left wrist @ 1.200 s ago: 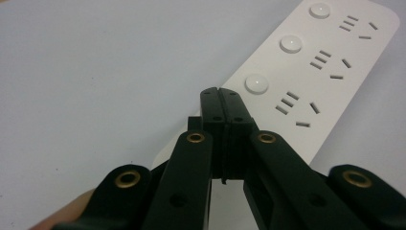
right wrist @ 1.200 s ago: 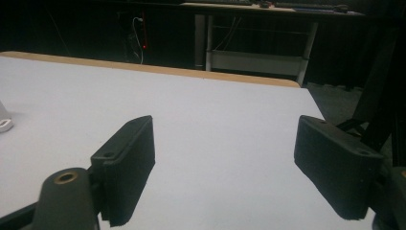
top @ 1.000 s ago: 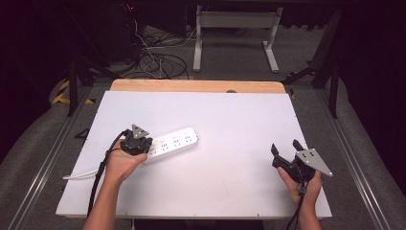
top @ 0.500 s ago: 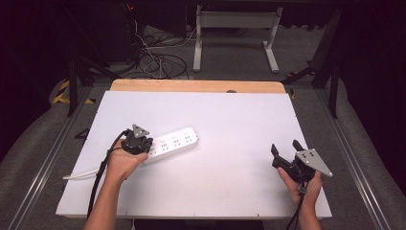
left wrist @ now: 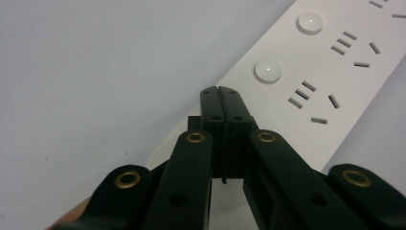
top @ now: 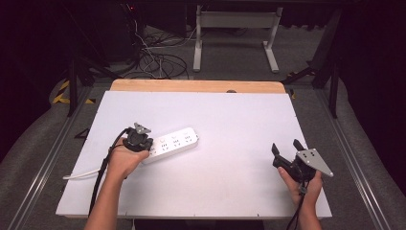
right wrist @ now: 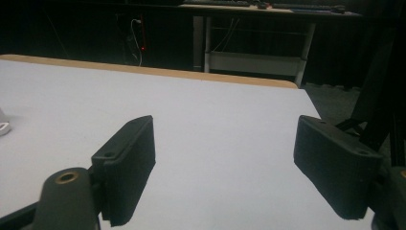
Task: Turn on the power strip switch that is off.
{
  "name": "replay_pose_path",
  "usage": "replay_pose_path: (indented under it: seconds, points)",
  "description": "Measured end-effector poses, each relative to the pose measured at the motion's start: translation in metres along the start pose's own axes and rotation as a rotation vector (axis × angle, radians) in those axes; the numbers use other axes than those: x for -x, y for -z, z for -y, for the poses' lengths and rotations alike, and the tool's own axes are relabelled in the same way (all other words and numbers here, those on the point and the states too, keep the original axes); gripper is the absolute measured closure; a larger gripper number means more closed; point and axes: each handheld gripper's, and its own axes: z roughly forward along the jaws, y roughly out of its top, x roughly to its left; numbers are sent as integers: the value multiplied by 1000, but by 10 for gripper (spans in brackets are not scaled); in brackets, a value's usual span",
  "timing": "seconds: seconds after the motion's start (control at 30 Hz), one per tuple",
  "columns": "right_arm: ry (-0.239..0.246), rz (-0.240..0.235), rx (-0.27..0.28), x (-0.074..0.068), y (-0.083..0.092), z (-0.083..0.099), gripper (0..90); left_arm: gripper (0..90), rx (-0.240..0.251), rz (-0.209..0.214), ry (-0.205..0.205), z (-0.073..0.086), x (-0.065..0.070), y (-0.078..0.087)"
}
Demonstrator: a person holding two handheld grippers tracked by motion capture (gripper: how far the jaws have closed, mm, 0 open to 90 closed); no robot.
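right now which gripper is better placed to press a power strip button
Left. The left gripper is shut, its tips over the power strip just short of a round button. The right gripper is open, far across the table.

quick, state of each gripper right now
left gripper: shut, holding nothing, tips over the white plastic power strip.
right gripper: open, holding nothing, above the white table.
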Motion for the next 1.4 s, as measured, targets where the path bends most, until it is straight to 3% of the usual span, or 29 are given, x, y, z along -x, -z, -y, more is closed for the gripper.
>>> replay_pose_path:
  seconds: [0.07,0.27,0.4,0.43,0.47,0.5,0.53,0.57,0.6,0.63,0.7,0.73,0.8,0.83,0.87,0.97,1.0,1.17,1.33,1.4]
  points:
    - [-1,-2,3,0,0,0,224,900,7,-7,-11,1,0,0]
    - [-5,2,6,0,1,-1,225,900,11,2,8,1,0,0]
    - [-8,1,10,1,1,-2,224,900,38,17,14,4,-3,0]
    - [-13,3,14,1,1,-2,225,900,64,32,21,7,-5,0]
    - [-14,1,12,2,2,-2,225,900,254,76,85,15,-16,9]
    - [-16,5,10,2,2,-2,224,900,466,124,188,22,-23,21]
    - [-18,4,10,2,1,-1,224,900,596,171,278,30,-29,32]
    - [-21,4,11,3,1,-1,225,900,619,113,260,35,-31,40]
    - [-19,5,12,3,1,-1,225,900,619,113,260,35,-31,40]
    - [-17,8,10,3,1,-2,225,900,639,64,214,49,-32,51]
    - [-15,7,13,3,1,-2,225,900,667,56,237,56,-33,56]
    - [-15,5,15,2,1,-3,225,900,679,11,242,65,-35,62]
    - [-15,2,18,1,0,-4,225,900,732,-16,276,68,-36,70]
    - [-13,0,17,0,-1,-4,225,900,732,-16,276,68,-36,70]
    - [-12,-5,17,-2,-1,-4,225,900,759,-61,275,70,-36,74]
    - [-6,-9,12,-3,-4,-4,225,900,766,-82,266,73,-33,76]
    - [-5,-13,11,-3,-5,-4,225,896,765,-109,252,75,-30,77]
    - [-4,-19,14,-3,-6,-5,225,849,780,-136,226,80,-24,79]
    - [-4,-20,13,-3,-6,-5,225,805,792,-142,227,85,-25,82]
    - [-2,-21,11,-4,-6,-5,226,722,849,-108,242,89,-27,82]
